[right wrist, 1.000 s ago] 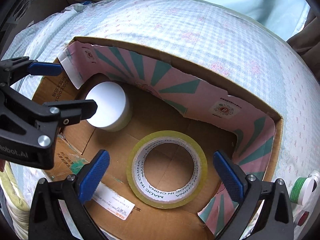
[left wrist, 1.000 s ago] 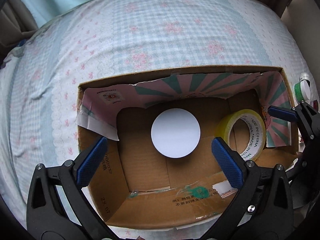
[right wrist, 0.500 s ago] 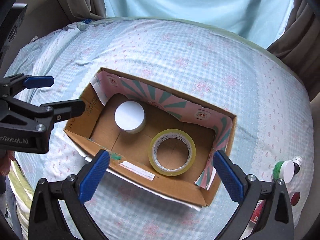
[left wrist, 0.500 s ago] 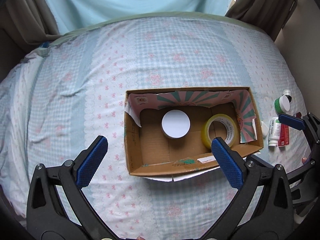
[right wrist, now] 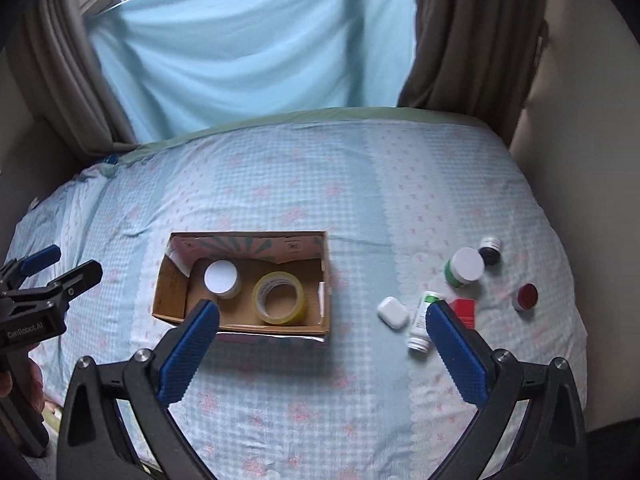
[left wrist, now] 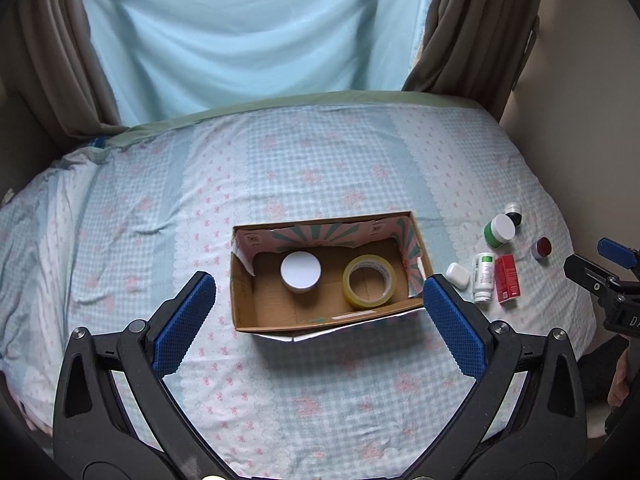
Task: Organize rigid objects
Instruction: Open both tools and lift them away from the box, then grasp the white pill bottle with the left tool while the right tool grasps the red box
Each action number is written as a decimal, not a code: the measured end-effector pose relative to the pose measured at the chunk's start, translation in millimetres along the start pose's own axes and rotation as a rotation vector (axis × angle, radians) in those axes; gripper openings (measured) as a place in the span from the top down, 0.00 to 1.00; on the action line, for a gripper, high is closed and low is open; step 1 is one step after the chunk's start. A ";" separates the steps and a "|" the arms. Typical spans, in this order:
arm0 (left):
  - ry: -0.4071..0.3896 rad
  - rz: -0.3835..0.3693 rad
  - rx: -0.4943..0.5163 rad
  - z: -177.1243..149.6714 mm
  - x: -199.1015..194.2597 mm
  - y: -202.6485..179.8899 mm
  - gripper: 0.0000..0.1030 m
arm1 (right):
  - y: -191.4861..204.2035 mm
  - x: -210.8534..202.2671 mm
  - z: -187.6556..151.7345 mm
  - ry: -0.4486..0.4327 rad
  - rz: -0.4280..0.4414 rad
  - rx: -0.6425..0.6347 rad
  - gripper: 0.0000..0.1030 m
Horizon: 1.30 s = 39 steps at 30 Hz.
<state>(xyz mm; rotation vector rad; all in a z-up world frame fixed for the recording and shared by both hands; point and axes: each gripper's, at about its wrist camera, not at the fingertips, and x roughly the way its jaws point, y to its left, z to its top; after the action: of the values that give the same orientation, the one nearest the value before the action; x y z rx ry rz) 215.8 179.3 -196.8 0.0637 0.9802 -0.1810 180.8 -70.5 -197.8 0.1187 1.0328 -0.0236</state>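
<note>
Both tools empty, jaws apart: left tool (left wrist: 320, 312), right tool (right wrist: 322, 340) hover above bed. Brown cardboard box (right wrist: 326, 276), frame centre, holds white-lidded round jar (right wrist: 220, 276) and yellow tape roll (right wrist: 279, 298). White earbud case (right wrist: 394, 312), bottles await at frame right, likely next

A bed (left wrist: 320, 168) in pale blue checked bedding sits before a light-blue-draped window (right wrist: 256, 40) flanked by brown curtains (right wrist: 472, 40).

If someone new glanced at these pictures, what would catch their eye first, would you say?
Probably the open cardboard box mid-bed, holding a yellow tape roll and a white-lidded jar. Next, the cluster of small containers right of it, notably the red box and green jar. Both grippers hang open and empty.
</note>
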 end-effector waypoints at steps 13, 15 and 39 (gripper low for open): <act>0.027 -0.062 0.101 -9.4 22.0 -174.5 0.00 | -153.8 -12.4 -29.2 0.025 -0.067 0.024 0.00; 0.048 -0.062 0.099 -11.4 35.1 -198.2 0.00 | -174.4 -4.8 -33.4 0.037 -0.043 0.015 0.00; 0.428 -0.183 0.184 -15.7 272.9 -325.9 0.00 | -252.7 162.6 -65.1 0.226 -0.002 0.071 0.00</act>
<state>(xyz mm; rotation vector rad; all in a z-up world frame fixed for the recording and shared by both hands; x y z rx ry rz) 292.2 -172.8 -423.0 0.1867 1.3956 -0.4386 189.4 -308.4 -392.3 0.1879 1.2587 -0.0489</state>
